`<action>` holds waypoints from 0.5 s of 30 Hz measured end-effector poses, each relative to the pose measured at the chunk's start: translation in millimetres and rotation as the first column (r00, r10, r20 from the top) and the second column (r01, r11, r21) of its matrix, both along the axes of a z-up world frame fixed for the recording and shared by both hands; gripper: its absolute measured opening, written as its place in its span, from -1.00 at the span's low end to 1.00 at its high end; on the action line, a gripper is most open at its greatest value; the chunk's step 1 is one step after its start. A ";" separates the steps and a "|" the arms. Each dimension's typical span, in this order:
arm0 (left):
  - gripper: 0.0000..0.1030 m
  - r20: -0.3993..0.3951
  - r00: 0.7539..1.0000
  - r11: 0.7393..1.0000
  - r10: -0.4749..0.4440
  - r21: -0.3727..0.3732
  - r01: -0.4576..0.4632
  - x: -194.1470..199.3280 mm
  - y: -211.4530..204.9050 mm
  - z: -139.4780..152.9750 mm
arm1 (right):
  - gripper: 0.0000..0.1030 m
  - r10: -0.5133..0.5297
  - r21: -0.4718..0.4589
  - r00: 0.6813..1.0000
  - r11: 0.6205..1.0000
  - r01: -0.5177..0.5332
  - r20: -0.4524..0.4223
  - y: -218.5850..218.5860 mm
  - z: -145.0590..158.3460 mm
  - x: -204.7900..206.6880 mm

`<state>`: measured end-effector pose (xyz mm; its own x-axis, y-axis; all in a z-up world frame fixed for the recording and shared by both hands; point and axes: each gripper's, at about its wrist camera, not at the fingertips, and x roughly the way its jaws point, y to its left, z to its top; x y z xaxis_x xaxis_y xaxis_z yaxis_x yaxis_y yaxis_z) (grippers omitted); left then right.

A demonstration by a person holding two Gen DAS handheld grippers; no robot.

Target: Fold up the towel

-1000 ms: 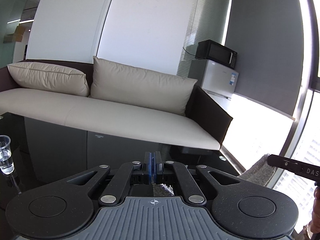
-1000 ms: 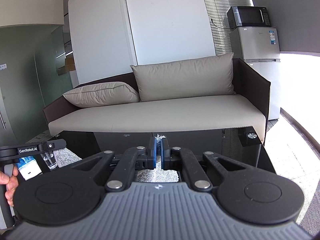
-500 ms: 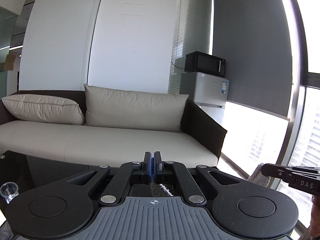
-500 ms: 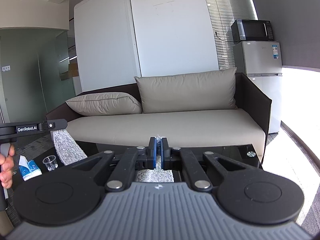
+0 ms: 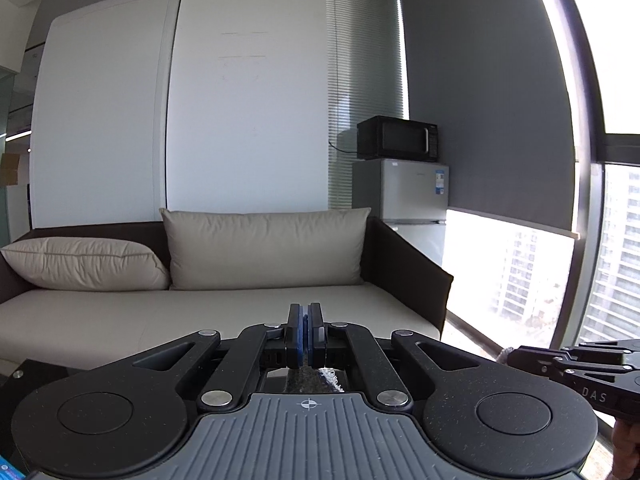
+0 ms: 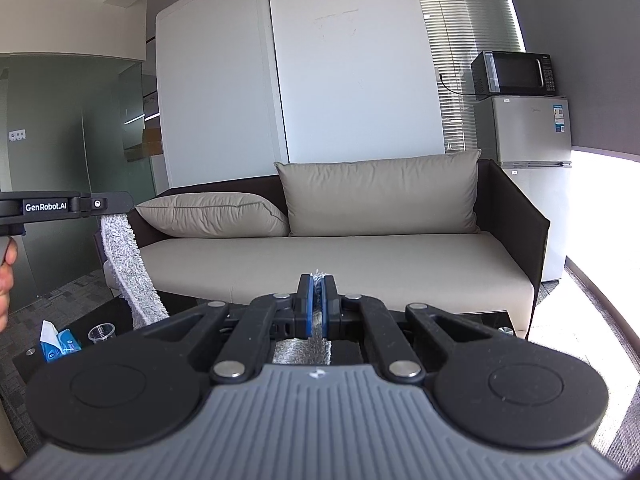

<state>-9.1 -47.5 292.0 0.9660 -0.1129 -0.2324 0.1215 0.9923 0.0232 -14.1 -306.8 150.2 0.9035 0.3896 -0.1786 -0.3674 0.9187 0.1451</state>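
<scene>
Both grippers hold the grey towel up in the air. In the left wrist view my left gripper is shut on a towel corner, and a strip of towel hangs below its blue pads. My right gripper is shut on another corner, with towel fibres showing between its pads and more towel under it. In the right wrist view the left gripper appears at far left with the towel draping down from it. The right gripper shows at the lower right of the left wrist view.
A beige sofa with two cushions stands ahead. A dark glass table below carries a clear cup and a blue tissue pack. A fridge with a microwave stands right. A hand grips the left tool.
Both grippers have risen well above the table, lifting the towel with them. The table and cup have dropped low in both views and the towel now hangs freely from the left gripper.
</scene>
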 end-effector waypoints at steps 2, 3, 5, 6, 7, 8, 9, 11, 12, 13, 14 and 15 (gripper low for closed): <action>-0.96 0.006 1.000 1.000 0.009 0.009 -0.009 -2.0 0.4 -0.2 | -0.93 0.001 -0.004 1.000 1.000 -0.001 0.000 -0.1 1.8 -0.8; -0.96 0.006 1.000 1.000 0.013 0.004 -0.013 -3.4 1.9 -0.4 | -0.93 0.000 -0.006 1.000 1.000 0.000 0.001 -0.5 2.9 -1.8; -0.96 0.005 1.000 1.000 0.025 -0.016 -0.024 -7.5 5.5 -1.5 | -0.93 0.002 -0.011 1.000 1.000 -0.002 0.002 -1.7 4.4 -5.9; -0.96 0.007 1.000 0.999 0.031 -0.024 -0.031 -10.3 7.0 -2.2 | -0.93 0.004 -0.013 1.000 1.000 -0.004 0.001 -2.3 5.1 -8.2; -0.96 0.009 0.999 0.999 0.037 -0.031 -0.037 -14.3 10.0 -2.9 | -0.93 0.005 -0.016 1.000 1.000 -0.005 0.001 -3.0 5.8 -10.5; -0.96 0.010 0.999 0.999 0.037 -0.037 -0.036 -17.3 10.5 -4.7 | -0.93 0.007 -0.019 1.000 1.000 -0.007 0.001 -3.6 6.5 -12.8; -0.96 0.010 0.999 0.999 0.035 -0.038 -0.035 -19.7 10.7 -6.0 | -0.93 0.009 -0.022 1.000 1.000 -0.009 0.001 -4.2 7.1 -15.1; -0.96 0.026 0.999 0.999 0.038 -0.025 -0.037 -25.4 10.5 -6.5 | -0.93 0.012 -0.027 1.000 1.000 -0.012 0.001 -5.5 8.5 -19.8; -0.96 0.029 0.999 0.999 0.034 -0.021 -0.033 -27.9 10.1 -5.6 | -0.93 0.014 -0.030 1.000 0.999 -0.014 0.001 -6.2 9.2 -22.1; -0.96 0.026 0.999 0.999 0.027 -0.026 -0.027 -30.2 10.8 -3.9 | -0.93 0.016 -0.033 1.000 0.999 -0.016 0.000 -6.8 9.8 -24.4; -0.96 0.026 0.999 0.999 0.024 -0.029 -0.023 -32.3 10.9 -3.6 | -0.93 0.017 -0.035 1.000 0.999 -0.017 0.000 -7.4 10.5 -26.7; -0.96 0.023 0.999 0.999 0.022 -0.024 -0.022 -33.7 10.8 -3.9 | -0.93 0.019 -0.038 1.000 0.999 -0.019 0.000 -8.1 11.2 -29.0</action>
<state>-42.8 -36.7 288.0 0.9735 -0.0966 -0.2074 0.0993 0.9951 0.0024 -43.1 -314.9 161.4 0.8961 0.3996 -0.1933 -0.3849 0.9164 0.1099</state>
